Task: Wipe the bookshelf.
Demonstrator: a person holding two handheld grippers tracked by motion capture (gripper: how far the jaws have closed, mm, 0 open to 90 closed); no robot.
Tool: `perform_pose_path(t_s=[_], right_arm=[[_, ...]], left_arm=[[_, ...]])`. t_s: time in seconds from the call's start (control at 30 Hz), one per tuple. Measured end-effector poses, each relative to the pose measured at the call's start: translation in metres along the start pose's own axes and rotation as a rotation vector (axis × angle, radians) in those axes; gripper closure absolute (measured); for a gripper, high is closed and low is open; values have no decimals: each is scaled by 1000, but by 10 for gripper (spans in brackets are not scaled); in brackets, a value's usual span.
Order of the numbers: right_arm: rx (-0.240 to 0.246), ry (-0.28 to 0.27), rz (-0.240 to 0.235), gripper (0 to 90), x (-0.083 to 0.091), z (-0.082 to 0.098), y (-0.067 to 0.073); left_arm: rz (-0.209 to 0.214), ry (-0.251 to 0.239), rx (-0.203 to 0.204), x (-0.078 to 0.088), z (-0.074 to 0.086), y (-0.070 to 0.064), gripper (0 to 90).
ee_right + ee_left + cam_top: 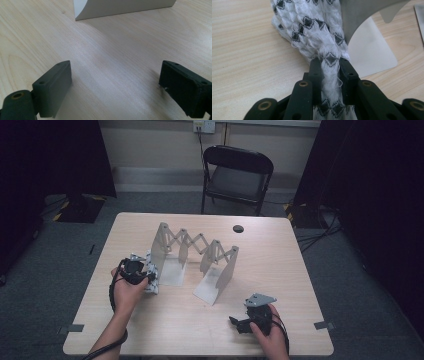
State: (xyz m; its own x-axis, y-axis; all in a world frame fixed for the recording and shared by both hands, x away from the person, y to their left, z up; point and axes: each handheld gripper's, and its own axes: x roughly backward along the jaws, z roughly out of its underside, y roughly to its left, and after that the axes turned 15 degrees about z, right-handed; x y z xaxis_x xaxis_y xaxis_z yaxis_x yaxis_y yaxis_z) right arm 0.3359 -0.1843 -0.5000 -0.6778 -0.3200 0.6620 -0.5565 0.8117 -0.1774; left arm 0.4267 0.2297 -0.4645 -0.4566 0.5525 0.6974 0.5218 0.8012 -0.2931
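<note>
Your white cloth with black diamonds (312, 32) is pinched between the jaws of your left gripper (331, 65), which are narrowed hard onto a bunched fold of it; the rest of the cloth hangs forward from the jaws to the counter (165, 320). From the high view the cloth (151, 276) sits at the left of the counter, just beside the near-left panel of the grey folding rack (195, 251), and the left gripper view shows it pressed against that upright panel (359, 17).

The counter is pale wood grain, with a small dark round hole (238, 228) near the far edge. Beyond it stands a black folding chair (237, 175) against a light wall; dark curtains flank the room and the floor is grey carpet.

Your right gripper (239, 324) rests near the right front corner, jaws spread wide over bare wood (112, 62), holding nothing. Open counter lies between your two hands along the near edge.
</note>
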Motion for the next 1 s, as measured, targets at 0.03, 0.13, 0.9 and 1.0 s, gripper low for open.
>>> perform_pose_path(t_s=[0.03,0.13,0.9,1.0], right_arm=[[0,0,0,103,0,0,0],[0,0,0,103,0,0,0],[1,-1,0,103,0,0,0],[0,0,0,103,0,0,0]], left_arm=[[0,3,0,-1,1,0,752],[1,8,12,-4,6,1,752],[-35,-115,-52,66,-51,-11,752],[-34,-149,-73,79,-69,-19,752]])
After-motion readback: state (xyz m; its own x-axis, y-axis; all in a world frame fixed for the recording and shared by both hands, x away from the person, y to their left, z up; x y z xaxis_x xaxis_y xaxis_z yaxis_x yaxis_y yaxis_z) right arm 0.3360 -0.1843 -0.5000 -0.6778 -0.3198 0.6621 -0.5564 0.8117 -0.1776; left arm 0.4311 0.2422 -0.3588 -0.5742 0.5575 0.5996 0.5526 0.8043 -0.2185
